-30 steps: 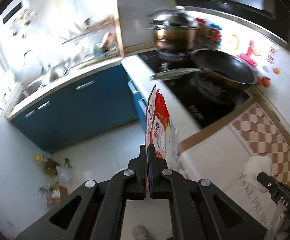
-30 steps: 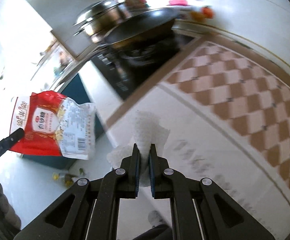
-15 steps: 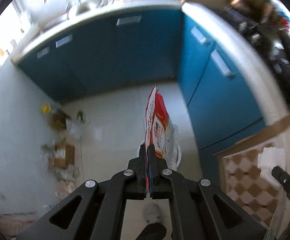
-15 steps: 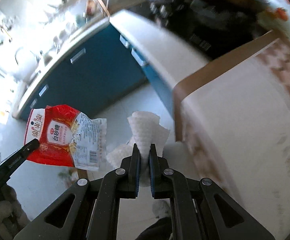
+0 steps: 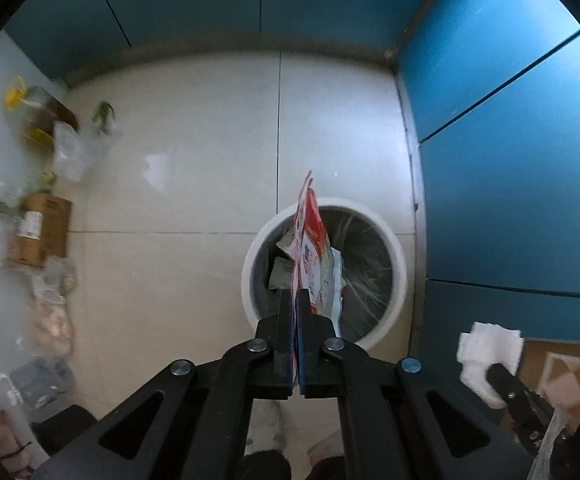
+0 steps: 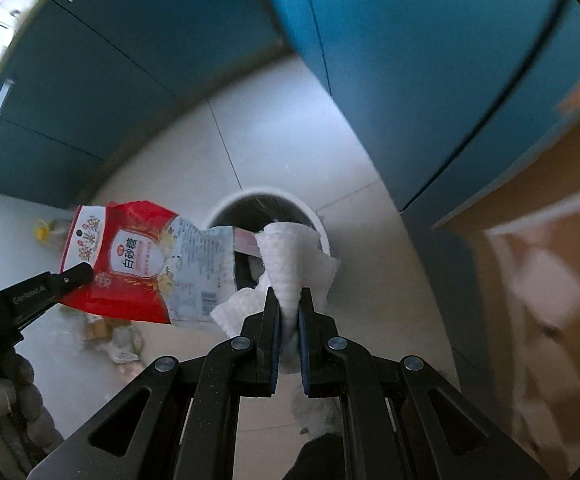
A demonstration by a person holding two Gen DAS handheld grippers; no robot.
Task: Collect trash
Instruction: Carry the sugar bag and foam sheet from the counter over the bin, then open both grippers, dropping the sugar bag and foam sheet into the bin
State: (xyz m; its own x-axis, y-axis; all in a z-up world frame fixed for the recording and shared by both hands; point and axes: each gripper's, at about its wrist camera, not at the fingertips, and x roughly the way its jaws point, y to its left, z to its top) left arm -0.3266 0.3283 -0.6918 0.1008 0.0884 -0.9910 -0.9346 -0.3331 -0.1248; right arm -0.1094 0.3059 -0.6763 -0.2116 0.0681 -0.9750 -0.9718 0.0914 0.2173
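Observation:
My left gripper (image 5: 295,298) is shut on a red and white sugar packet (image 5: 313,252), held edge-on above a round white trash bin (image 5: 395,256) on the floor. The packet also shows in the right wrist view (image 6: 138,266), with the left gripper (image 6: 75,274) at its lower left corner. My right gripper (image 6: 288,300) is shut on a crumpled white paper towel (image 6: 290,264), held over the same bin (image 6: 226,208). The towel also shows in the left wrist view (image 5: 486,352). The bin holds some trash.
Blue cabinet doors (image 5: 510,160) stand to the right and behind the bin. A pale tiled floor (image 5: 194,184) lies around it. Boxes, bags and bottles (image 5: 38,216) clutter the floor's left side. A brown-edged counter corner (image 6: 522,184) is at right.
Both grippers swung down from the countertop to face the floor. The packet and the paper towel now hang over the trash bin, which has come into view below them.

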